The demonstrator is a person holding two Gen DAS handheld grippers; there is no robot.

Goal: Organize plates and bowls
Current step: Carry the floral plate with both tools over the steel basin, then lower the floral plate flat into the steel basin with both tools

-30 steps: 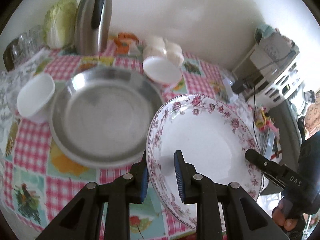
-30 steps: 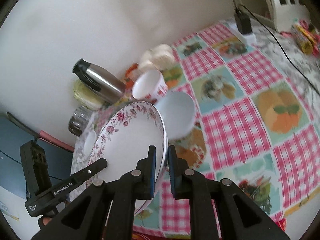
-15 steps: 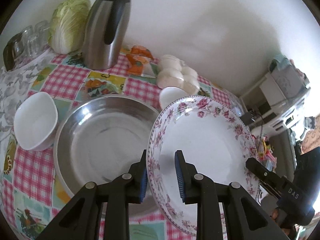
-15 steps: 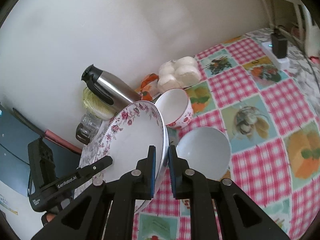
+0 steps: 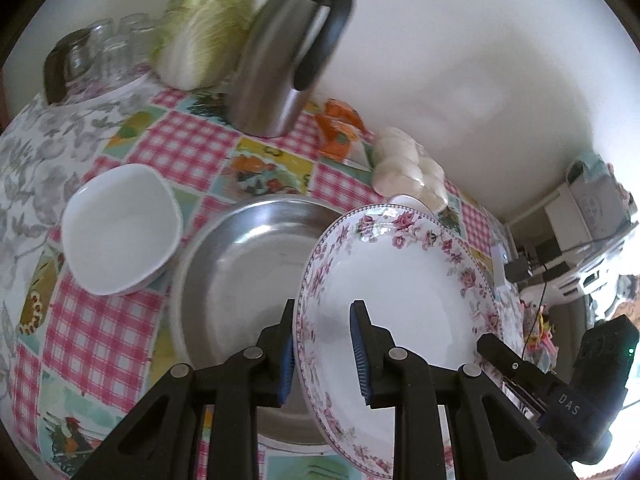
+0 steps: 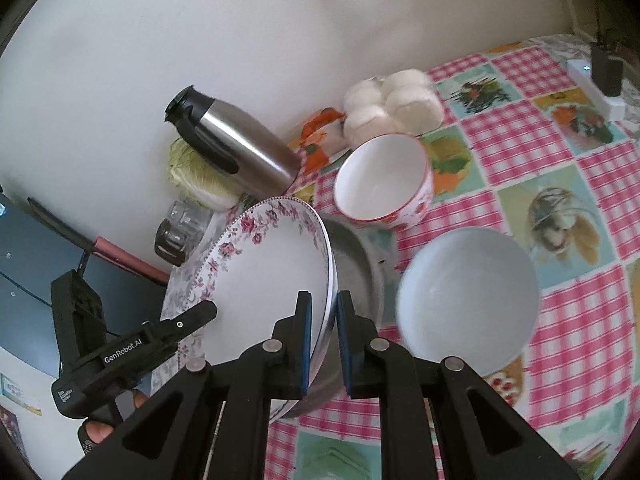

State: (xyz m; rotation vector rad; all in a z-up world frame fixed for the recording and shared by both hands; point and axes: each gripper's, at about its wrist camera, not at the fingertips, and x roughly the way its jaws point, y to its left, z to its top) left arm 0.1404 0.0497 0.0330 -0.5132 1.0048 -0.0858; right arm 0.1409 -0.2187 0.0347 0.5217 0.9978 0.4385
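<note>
A floral-rimmed white plate [image 5: 404,300] hangs tilted above the table, held at two opposite edges. My left gripper [image 5: 322,344] is shut on its near-left rim. On the other side my right gripper [image 6: 322,308] is shut on the floral plate [image 6: 272,272]. Beneath it lies a wide steel pan [image 5: 248,272], which the plate partly covers. A white bowl [image 5: 120,228] sits left of the pan. In the right wrist view a pale bowl [image 6: 468,300] and a red-rimmed bowl [image 6: 380,176] stand right of the steel pan [image 6: 356,272].
A steel thermos [image 5: 288,56], a cabbage [image 5: 204,32] and several glasses [image 5: 104,52] stand along the back wall. White buns [image 6: 392,108] and an orange packet [image 6: 320,132] lie near the wall. A power strip [image 6: 596,88] sits at the far right of the checked tablecloth [image 6: 560,208].
Both grippers have carried the floral plate across the table toward the thermos. It now covers more of the steel pan, and the bowls have slid right in the right wrist view.
</note>
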